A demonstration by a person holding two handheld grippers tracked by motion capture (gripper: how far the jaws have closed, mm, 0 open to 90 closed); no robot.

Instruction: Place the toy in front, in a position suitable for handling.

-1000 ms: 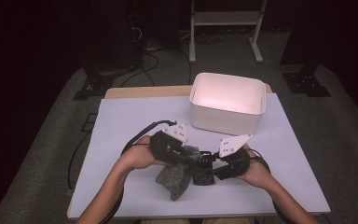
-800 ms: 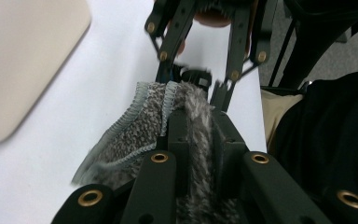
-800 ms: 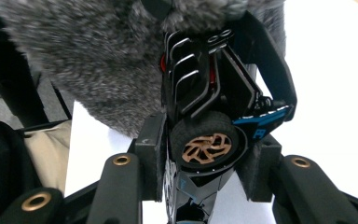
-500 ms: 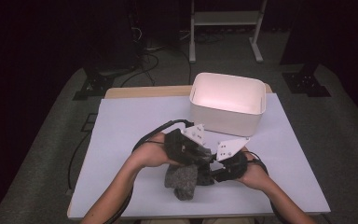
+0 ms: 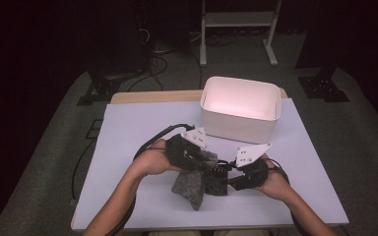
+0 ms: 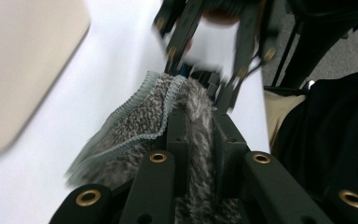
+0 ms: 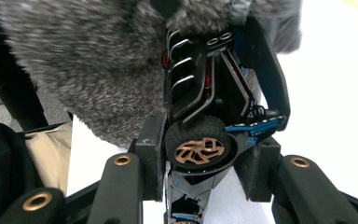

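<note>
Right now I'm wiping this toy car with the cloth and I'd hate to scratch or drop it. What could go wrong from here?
1. The right claw pinches the car at one wheel only; rubbing pressure might twist it out of the grip.
2. The left claw grips only a narrow fold of the cloth, which could slip out as it drags.
3. The two claws sit very close together in the high view, so they may knock each other or the car's thin parts.

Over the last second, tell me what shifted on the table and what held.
The left gripper carried the grey cloth rightward, onto the black toy car, staying shut on it. The right gripper kept its hold on the car in the same spot. The white bin did not move.
</note>
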